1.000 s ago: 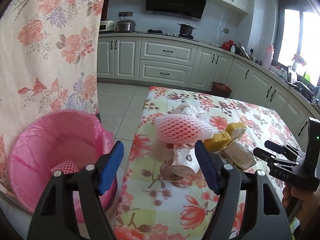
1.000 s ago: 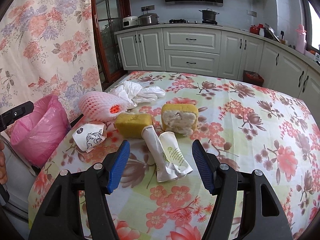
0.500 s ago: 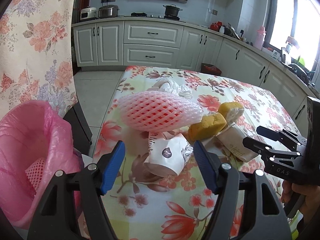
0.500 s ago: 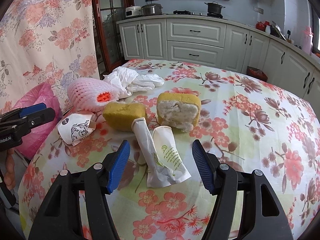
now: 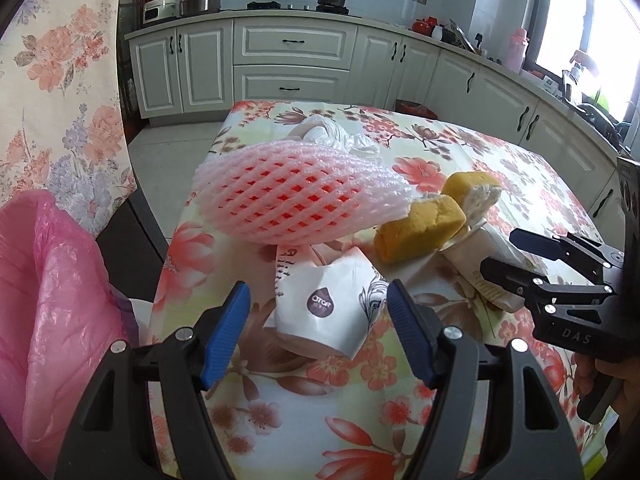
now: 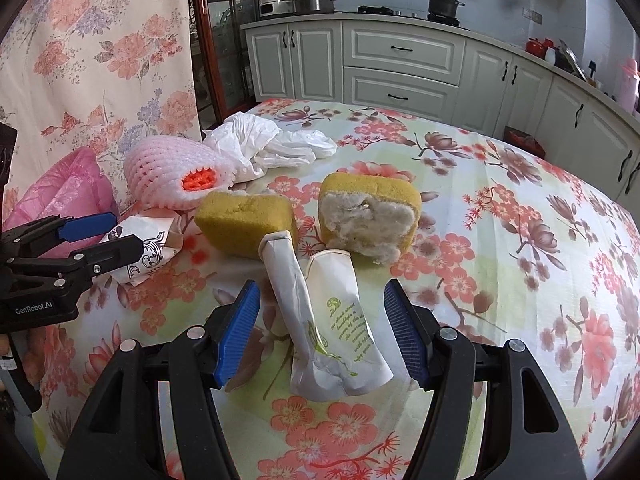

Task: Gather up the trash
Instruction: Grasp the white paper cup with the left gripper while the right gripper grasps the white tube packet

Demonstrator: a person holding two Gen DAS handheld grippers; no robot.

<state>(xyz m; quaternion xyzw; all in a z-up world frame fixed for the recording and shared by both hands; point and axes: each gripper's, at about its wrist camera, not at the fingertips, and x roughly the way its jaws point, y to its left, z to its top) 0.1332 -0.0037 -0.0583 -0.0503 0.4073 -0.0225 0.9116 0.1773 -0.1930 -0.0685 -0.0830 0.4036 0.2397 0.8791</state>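
Observation:
My left gripper (image 5: pixel 320 320) stands open, low over the table's left edge. A crushed white paper cup (image 5: pixel 324 304) lies between its blue pads (image 5: pixel 236 328), with a gap on each side. Behind the cup rest a pink foam fruit net (image 5: pixel 296 196) and two yellow spongy chunks (image 5: pixel 420 228). My right gripper (image 6: pixel 322 320) is open too, astride two rolled white paper wrappers (image 6: pixel 336 320) without touching them. The yellow chunks (image 6: pixel 368 216), the foam net (image 6: pixel 176 172) and the paper cup (image 6: pixel 148 248) lie beyond it. Each gripper shows in the other's view: the right gripper (image 5: pixel 502 252), the left gripper (image 6: pixel 126 230).
A bin lined with a pink bag (image 5: pixel 52 300) stands off the table's left edge, below a floral curtain (image 5: pixel 60 80). A crumpled white plastic bag (image 6: pixel 272 144) lies at the back left of the floral tablecloth (image 6: pixel 520 240). White kitchen cabinets (image 5: pixel 288 60) run behind.
My left gripper has swung from above the pink bin over to the table and sunk toward the paper cup. My right gripper has come lower and closer to the paper wrappers.

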